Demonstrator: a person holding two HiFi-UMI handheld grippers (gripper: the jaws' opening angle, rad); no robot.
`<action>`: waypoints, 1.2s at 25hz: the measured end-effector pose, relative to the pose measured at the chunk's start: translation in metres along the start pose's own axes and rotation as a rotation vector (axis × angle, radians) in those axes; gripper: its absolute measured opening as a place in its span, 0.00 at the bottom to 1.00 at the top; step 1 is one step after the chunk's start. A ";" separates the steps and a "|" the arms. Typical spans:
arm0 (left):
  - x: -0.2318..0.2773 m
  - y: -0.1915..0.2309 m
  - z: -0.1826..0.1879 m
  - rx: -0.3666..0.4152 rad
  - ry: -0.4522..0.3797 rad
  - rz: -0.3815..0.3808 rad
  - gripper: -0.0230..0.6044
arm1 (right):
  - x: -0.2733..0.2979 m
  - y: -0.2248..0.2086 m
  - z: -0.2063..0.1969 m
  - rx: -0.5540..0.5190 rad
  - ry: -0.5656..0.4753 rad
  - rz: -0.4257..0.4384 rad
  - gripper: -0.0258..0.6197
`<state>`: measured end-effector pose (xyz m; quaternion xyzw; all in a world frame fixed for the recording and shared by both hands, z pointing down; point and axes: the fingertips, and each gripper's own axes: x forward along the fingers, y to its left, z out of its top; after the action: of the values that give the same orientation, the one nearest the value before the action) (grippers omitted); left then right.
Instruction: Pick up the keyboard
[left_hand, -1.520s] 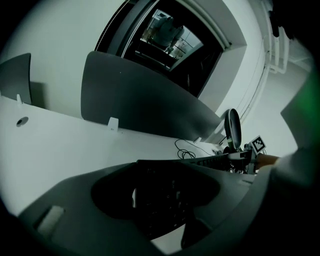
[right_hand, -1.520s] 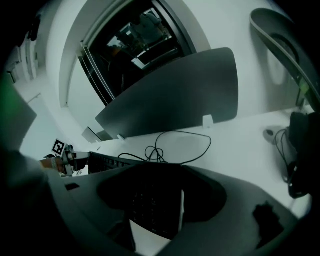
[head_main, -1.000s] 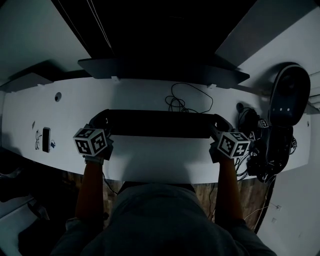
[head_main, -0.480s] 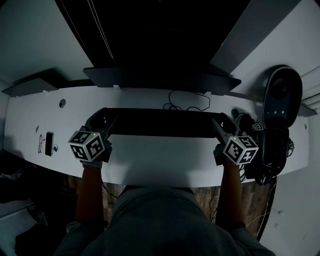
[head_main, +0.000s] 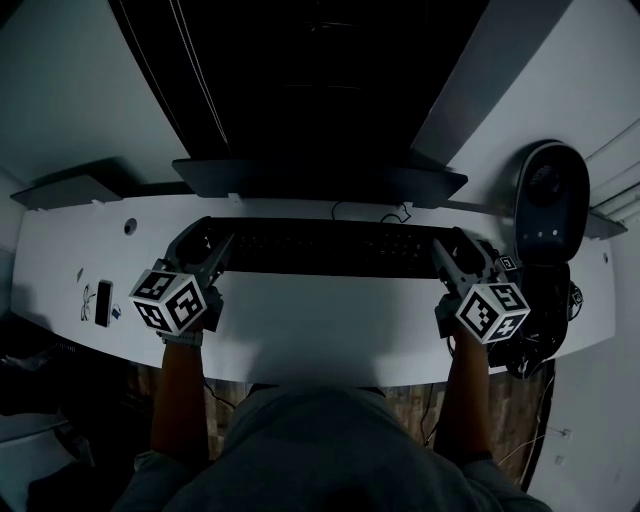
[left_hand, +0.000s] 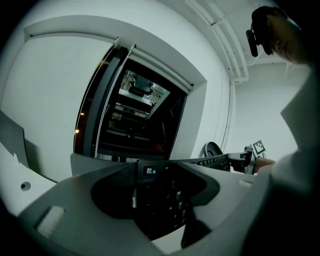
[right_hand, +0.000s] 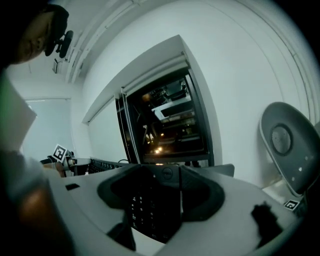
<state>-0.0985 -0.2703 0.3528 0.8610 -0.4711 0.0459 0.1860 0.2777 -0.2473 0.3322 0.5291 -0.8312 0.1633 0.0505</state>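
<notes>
A long black keyboard (head_main: 330, 248) hangs level above the white desk (head_main: 310, 335), held at both ends. My left gripper (head_main: 207, 252) is shut on its left end, and my right gripper (head_main: 452, 254) is shut on its right end. In the left gripper view the keyboard's left end (left_hand: 162, 200) fills the gap between the jaws of the left gripper (left_hand: 161, 192). The right gripper view shows the number-pad end (right_hand: 150, 210) clamped in the right gripper (right_hand: 152, 200). The marker cubes (head_main: 168, 300) hide the hands.
A dark shelf (head_main: 320, 178) runs behind the keyboard under a large black screen. A grey chair back (head_main: 545, 200) and a tangle of dark cables (head_main: 540, 340) are at the right. A small phone (head_main: 102, 303) lies at the desk's left. A thin cable (head_main: 372, 211) loops behind the keyboard.
Both grippers have risen together with the keyboard, which now hangs higher above the desk and covers the cable loop behind it. The grip at both ends is unchanged.
</notes>
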 end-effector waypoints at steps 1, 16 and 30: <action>-0.001 -0.003 0.006 0.009 -0.010 -0.003 0.41 | -0.003 0.001 0.006 -0.005 -0.012 0.000 0.43; -0.020 -0.027 0.073 0.097 -0.133 -0.021 0.41 | -0.029 0.015 0.065 -0.066 -0.135 0.007 0.43; -0.031 -0.030 0.084 0.119 -0.184 -0.021 0.41 | -0.034 0.022 0.075 -0.089 -0.182 0.015 0.43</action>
<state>-0.0987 -0.2622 0.2590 0.8760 -0.4736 -0.0074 0.0910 0.2792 -0.2336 0.2477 0.5326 -0.8428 0.0777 -0.0029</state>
